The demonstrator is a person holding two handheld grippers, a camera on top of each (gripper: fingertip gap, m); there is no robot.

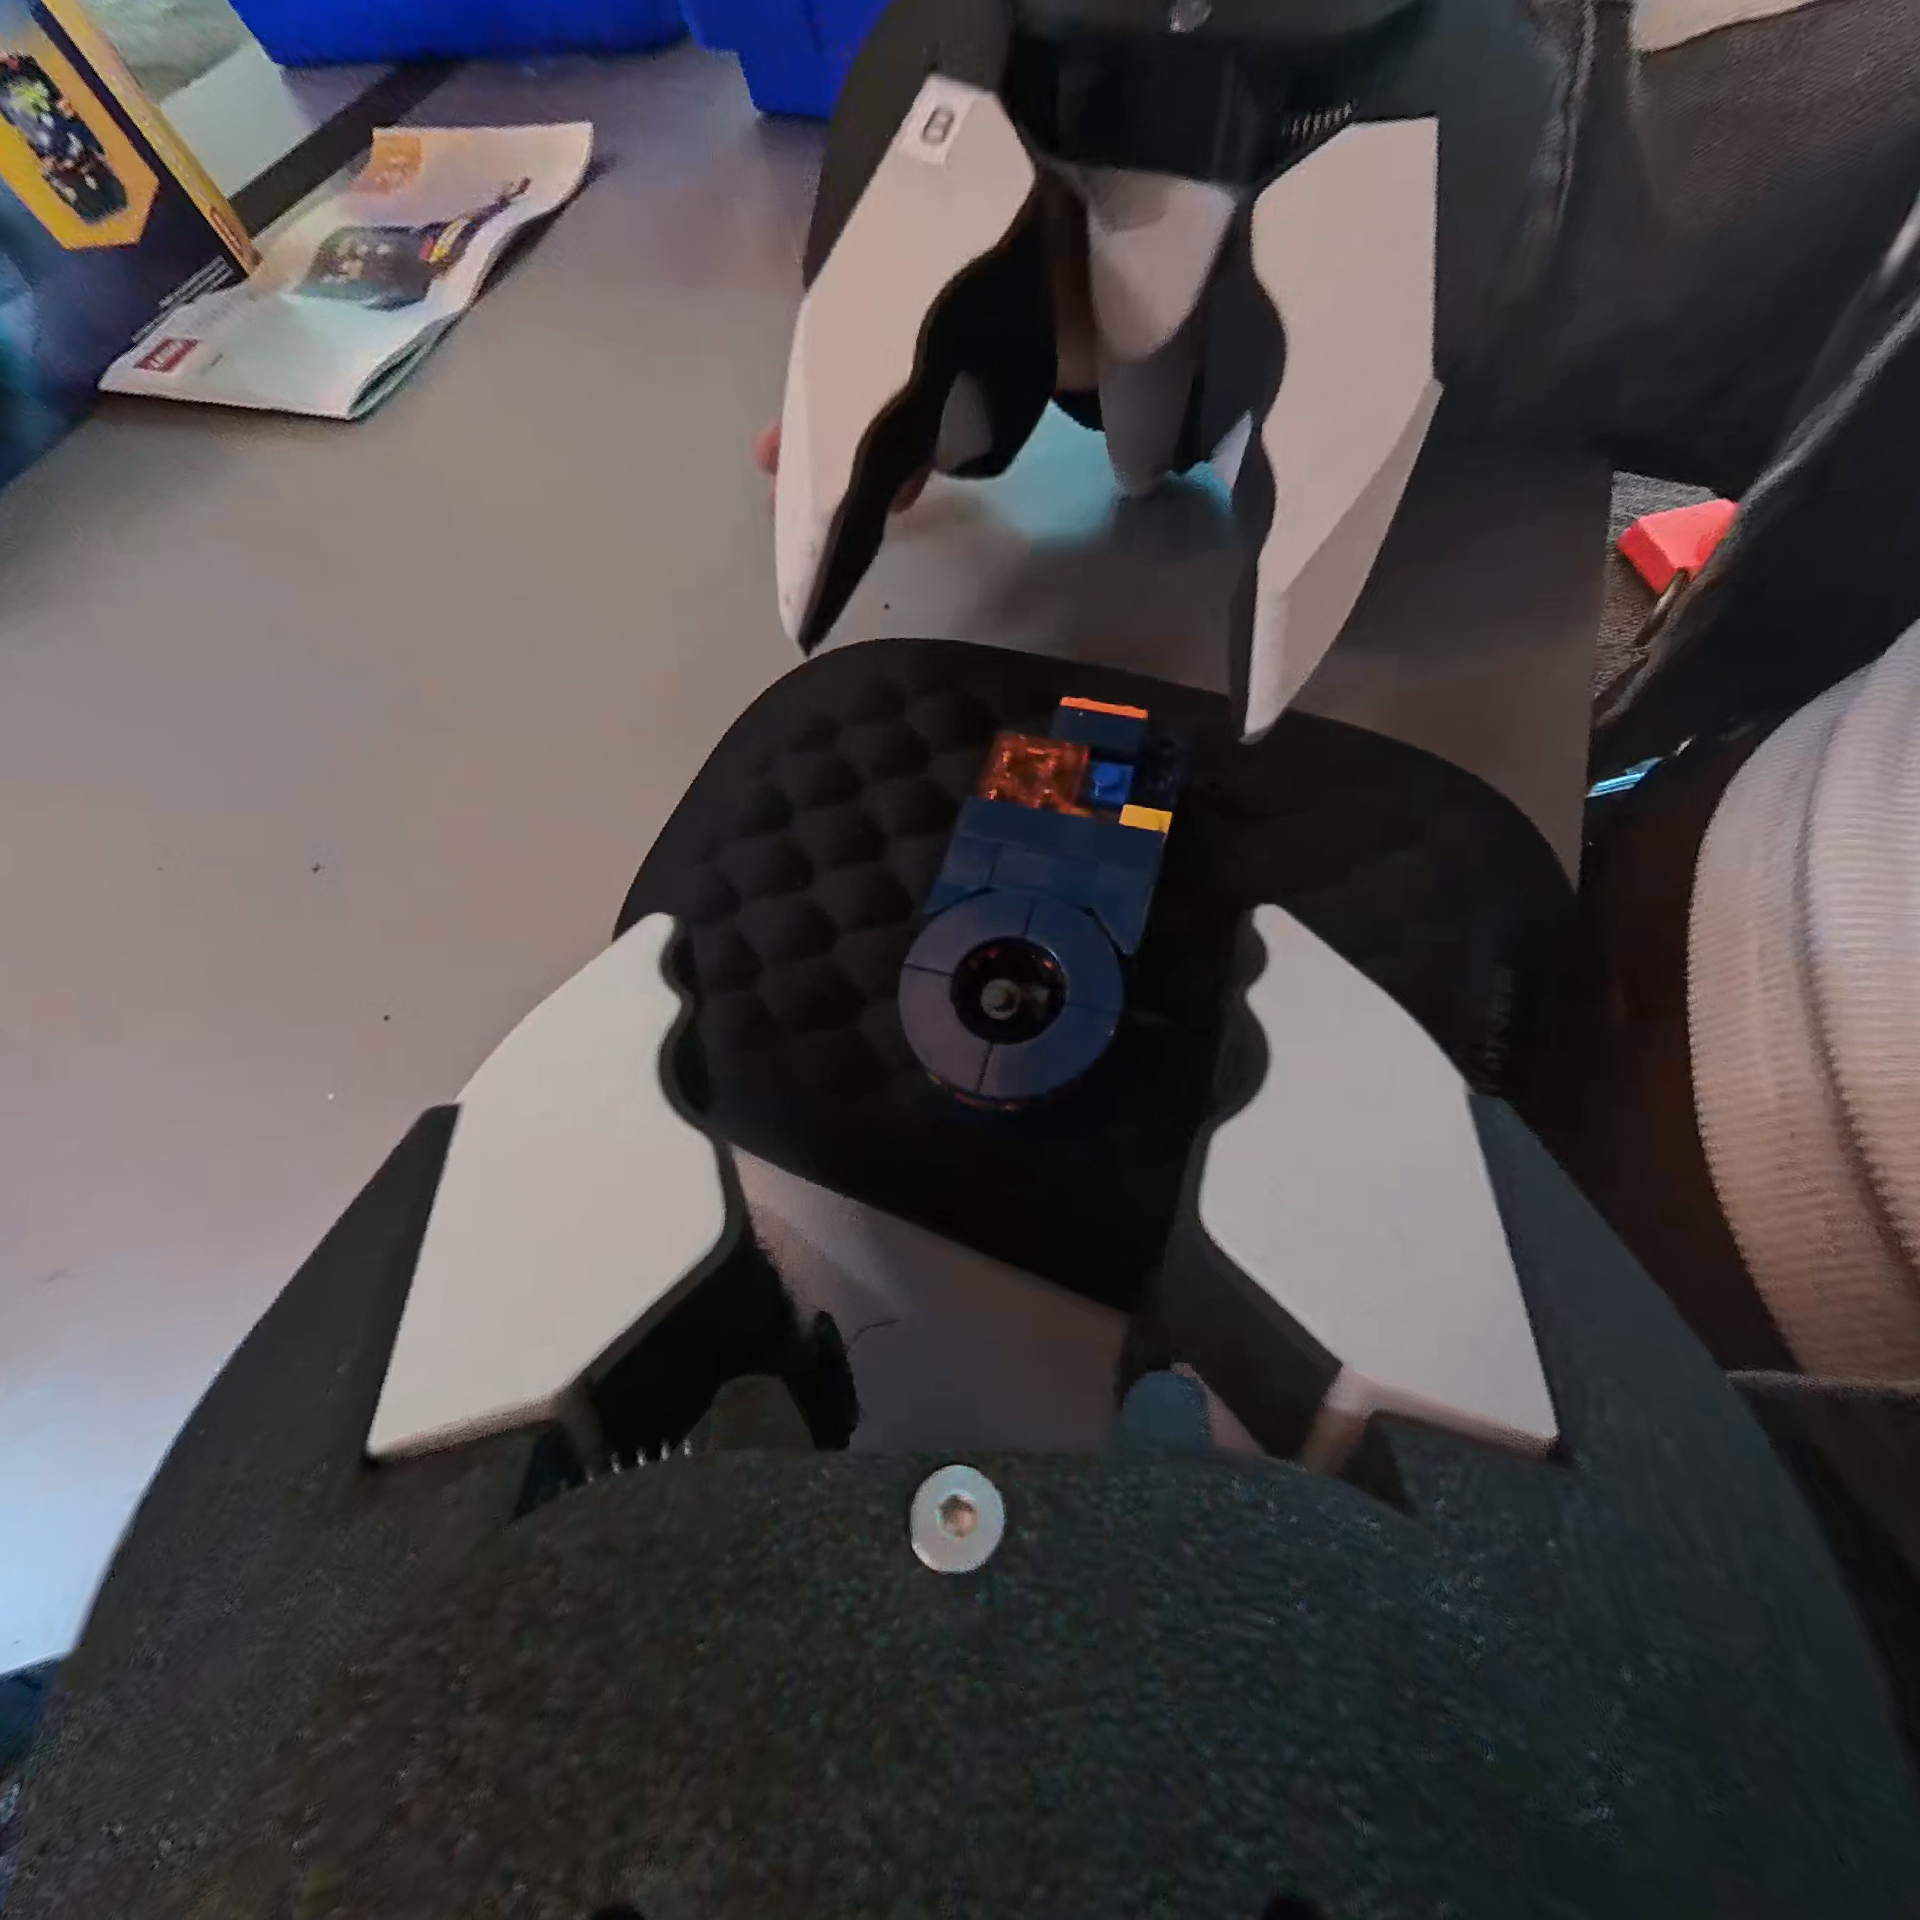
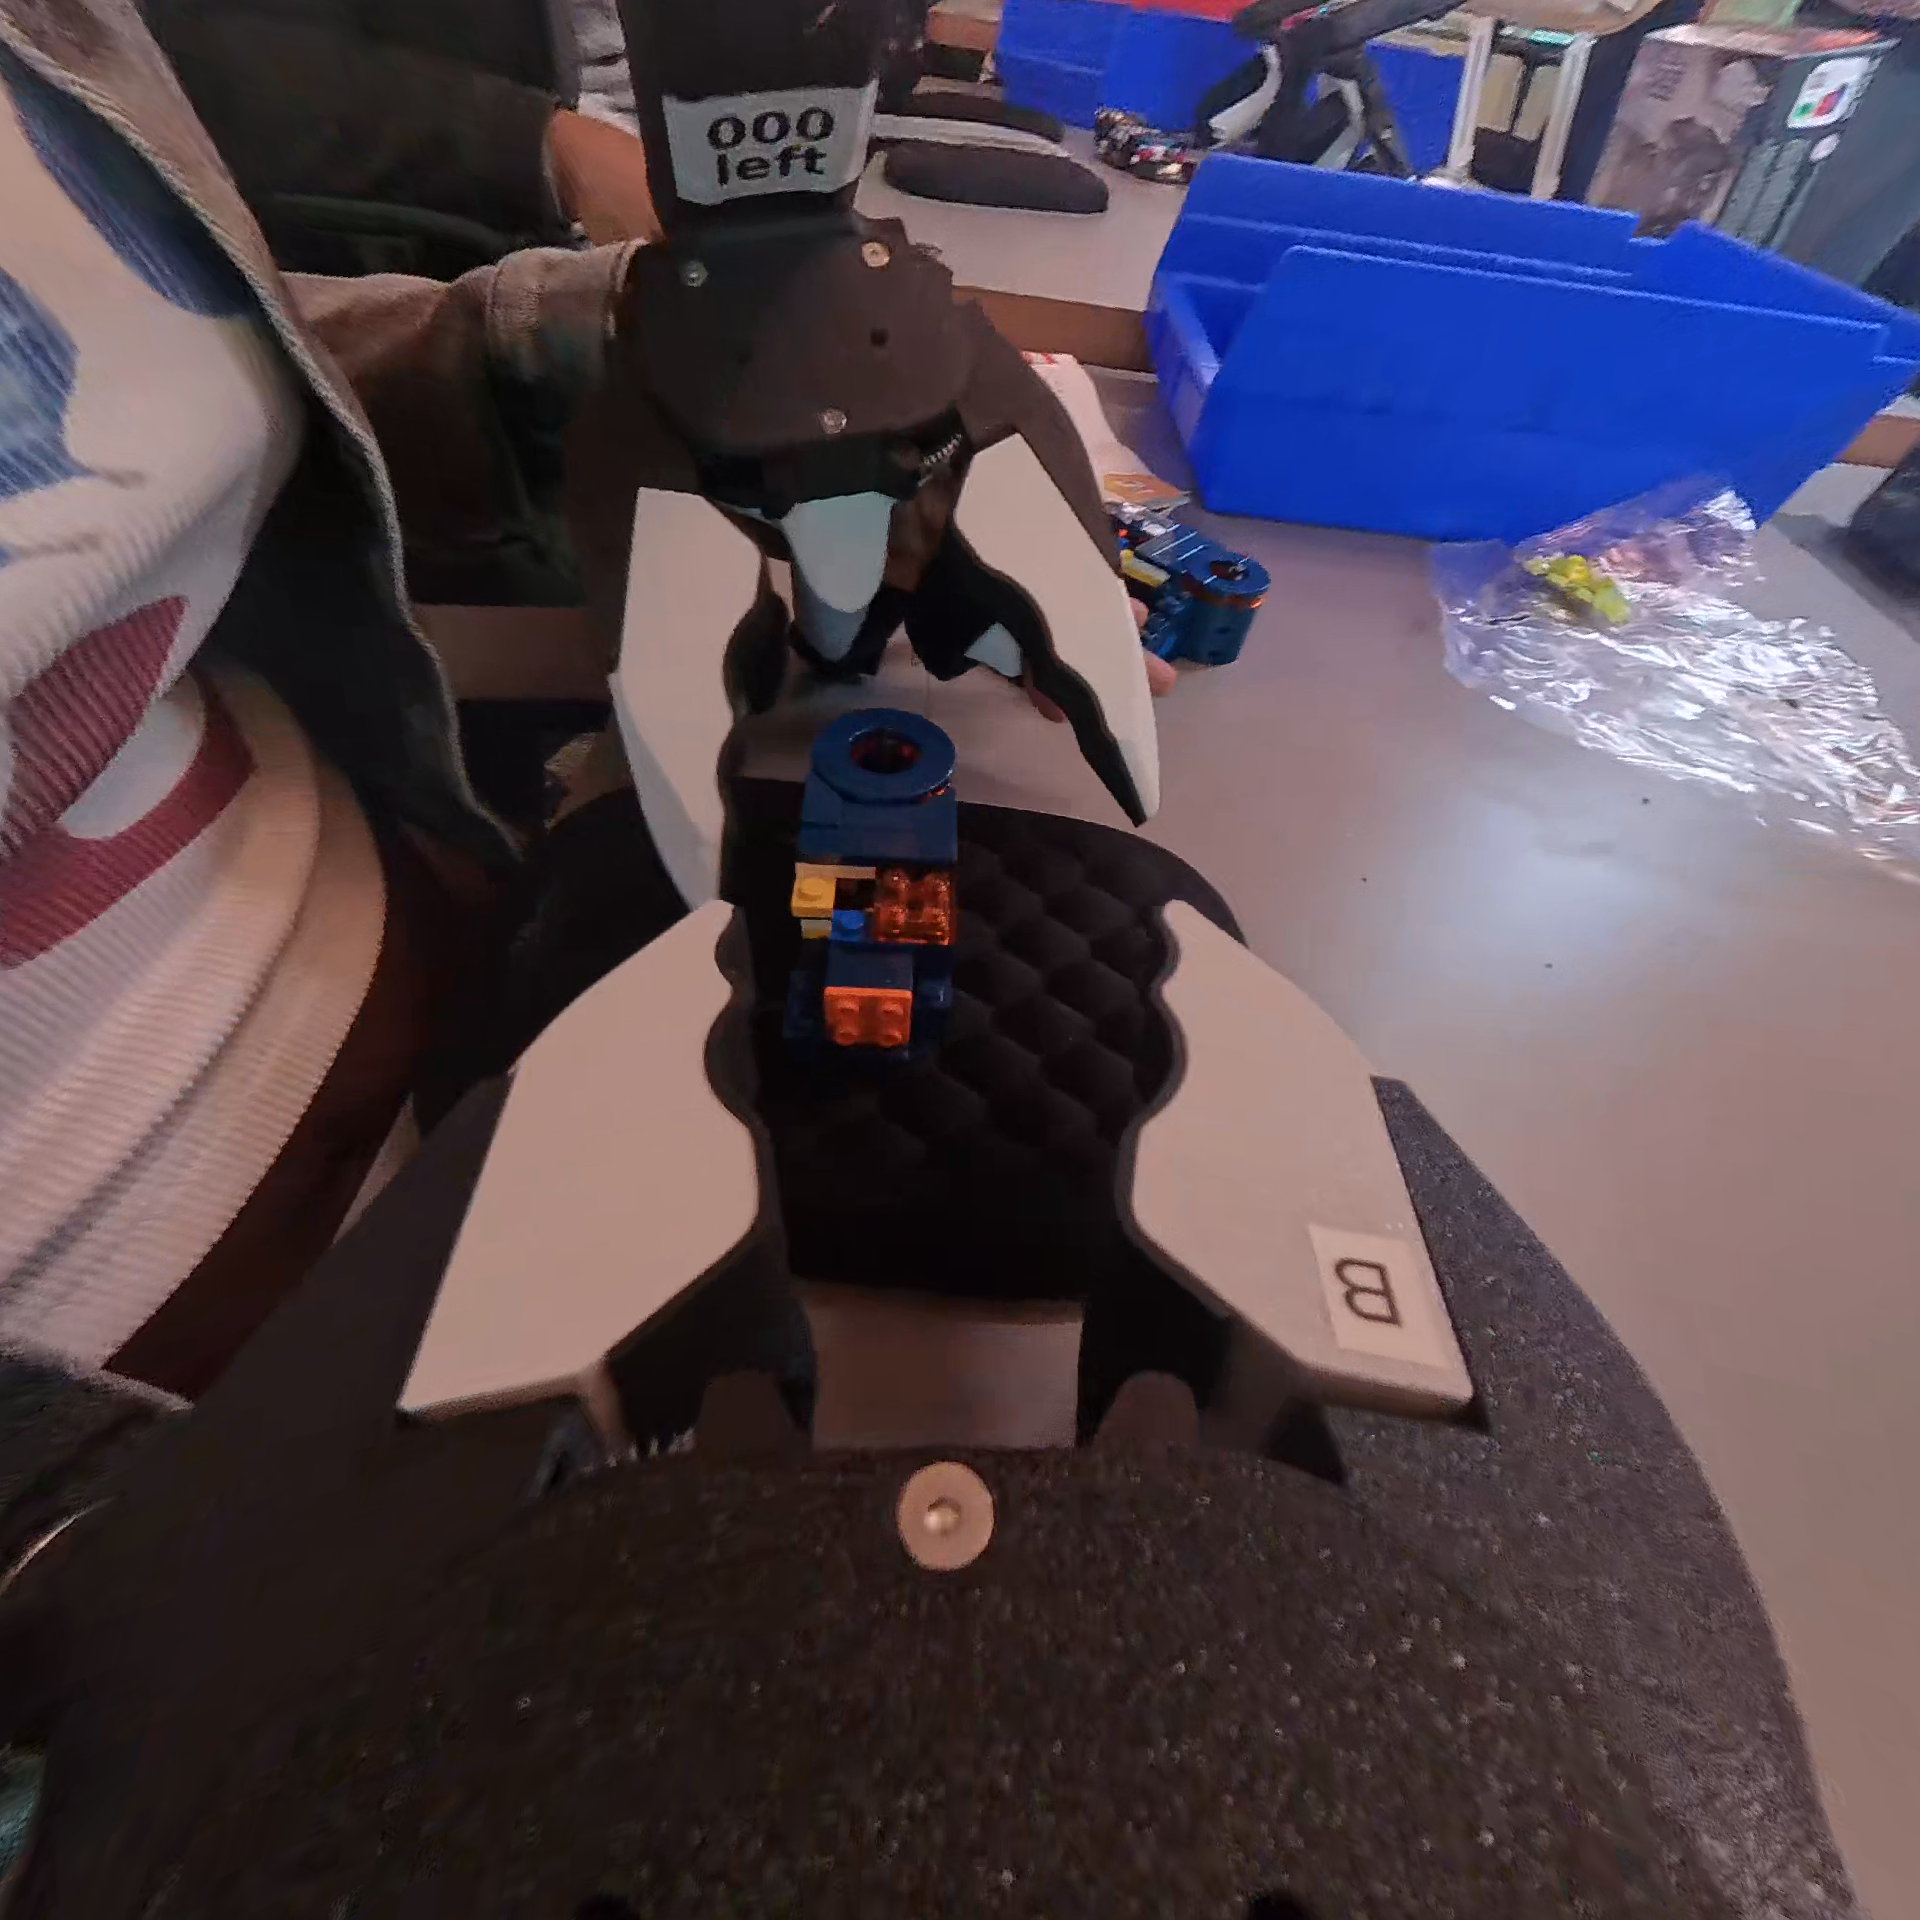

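A small dark blue brick model (image 1: 1029, 914) with orange and yellow pieces and a round ring at one end lies on a black quilted pad (image 1: 810, 831). My left gripper (image 1: 961, 925) is open, its fingers either side of the ring end and not touching it. My right gripper (image 1: 1029, 681) points in from the far side, open. In the right wrist view the model (image 2: 873, 914) lies on the pad (image 2: 1049, 997) between the fingers of my open right gripper (image 2: 945, 904), closer to the left one. The left gripper (image 2: 914, 852) faces it from beyond the ring end.
A grey table (image 1: 312, 831) holds an open booklet (image 1: 353, 270) and a printed box (image 1: 83, 135). Blue bins (image 2: 1507, 343), a second blue brick model (image 2: 1195, 592) and a clear plastic bag (image 2: 1662, 644) lie to the right. A person's striped top (image 1: 1808, 987) is close beside the pad. Some 4 cm of space lies between my two pairs of fingers.
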